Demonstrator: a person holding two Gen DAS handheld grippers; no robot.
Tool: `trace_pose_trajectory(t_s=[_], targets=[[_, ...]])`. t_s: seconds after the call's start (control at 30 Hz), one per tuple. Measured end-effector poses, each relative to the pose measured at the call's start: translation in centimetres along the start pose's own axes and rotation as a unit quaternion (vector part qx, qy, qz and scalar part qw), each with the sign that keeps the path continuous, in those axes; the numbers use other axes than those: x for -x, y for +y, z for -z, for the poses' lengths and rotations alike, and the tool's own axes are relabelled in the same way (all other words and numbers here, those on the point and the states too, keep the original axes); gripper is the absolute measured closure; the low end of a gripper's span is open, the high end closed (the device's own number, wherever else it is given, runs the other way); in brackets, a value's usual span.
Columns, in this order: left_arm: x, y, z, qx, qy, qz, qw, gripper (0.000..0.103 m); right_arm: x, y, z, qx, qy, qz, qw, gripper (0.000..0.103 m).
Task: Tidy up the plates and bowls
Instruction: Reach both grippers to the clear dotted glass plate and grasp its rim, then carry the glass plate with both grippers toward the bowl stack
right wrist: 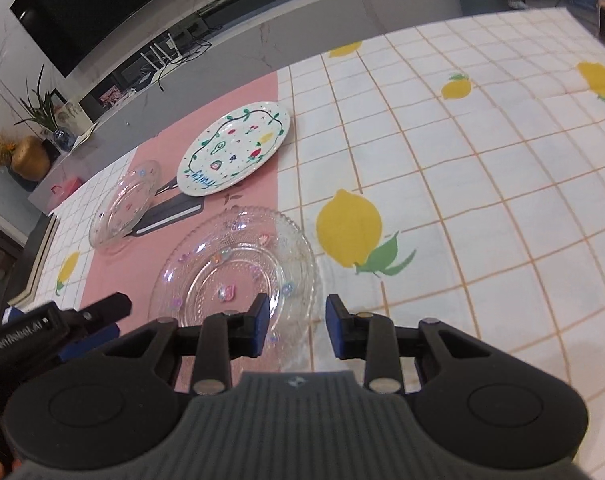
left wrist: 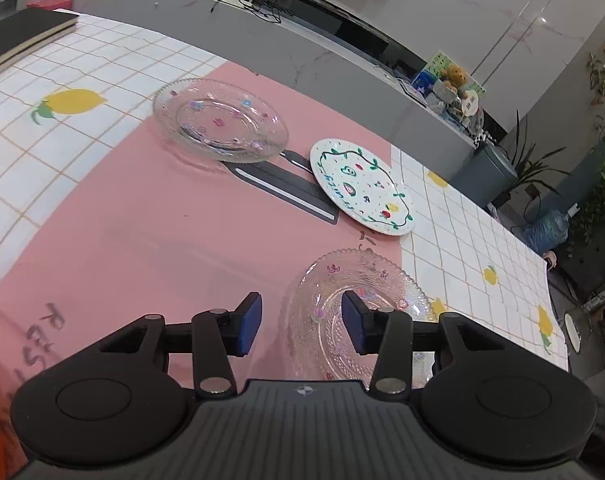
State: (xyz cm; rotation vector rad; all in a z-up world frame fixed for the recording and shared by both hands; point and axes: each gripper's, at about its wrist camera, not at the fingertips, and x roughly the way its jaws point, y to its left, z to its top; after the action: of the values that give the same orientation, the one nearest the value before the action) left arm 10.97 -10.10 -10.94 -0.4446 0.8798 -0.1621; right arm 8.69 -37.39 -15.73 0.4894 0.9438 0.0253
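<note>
Near glass plate [right wrist: 238,264] sits right under right gripper [right wrist: 296,326], jaws parted over its rim; left gripper [left wrist: 301,326] crowds same plate from other side, jaws apart; tablecloth [right wrist: 462,200] to right wide open, free passage; ahead, white painted plate [right wrist: 234,148] and far glass plate [right wrist: 126,204] sit close, both leaning on dark flat stand [right wrist: 170,216]; pink mat [left wrist: 142,220] on left open; dark book [left wrist: 22,36] blocks far left corner
</note>
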Motion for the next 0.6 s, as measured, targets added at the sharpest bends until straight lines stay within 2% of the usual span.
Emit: trace_pose_trajectory(t_s=[0.2,0.3,0.33,0.4,0.47,0.53,0.6], targets=[[-1.8,0.1,-0.2,0.001,0.016,-0.004,0.9999,0.053,-1.2,-0.3,-0.6,-0.011,0.002,-0.001,1.0,0.072],[-2.5,0.3,-0.1,-0.004,0.034,-0.007,0.9994,0.065,-1.6,-0.6,-0.5,-0.018,0.001,-0.009,1.0,0.078],[-2.5,0.4,0.0,-0.001,0.035,-0.005,0.9994,0.069,-1.7,-0.7,-0.5,-0.021,0.002,-0.011,1.0,0.083],[-2.6,0.5,0.0,-0.001,0.034,-0.004,0.9994,0.073,-1.7,-0.8,-0.5,-0.024,0.001,-0.011,1.0,0.087],[-2.7,0.5,0.0,-0.002,0.037,-0.001,0.9993,0.084,-1.8,-0.8,-0.5,-0.024,-0.001,-0.01,1.0,0.089],[-2.9,0.4,0.1,-0.003,0.042,0.004,0.9991,0.09,-1.9,-0.8,-0.5,-0.025,-0.002,-0.011,1.0,0.092],[-2.9,0.2,0.2,-0.006,0.039,0.0,0.9992,0.091,-1.9,-0.8,-0.5,-0.026,-0.004,-0.01,1.0,0.093]])
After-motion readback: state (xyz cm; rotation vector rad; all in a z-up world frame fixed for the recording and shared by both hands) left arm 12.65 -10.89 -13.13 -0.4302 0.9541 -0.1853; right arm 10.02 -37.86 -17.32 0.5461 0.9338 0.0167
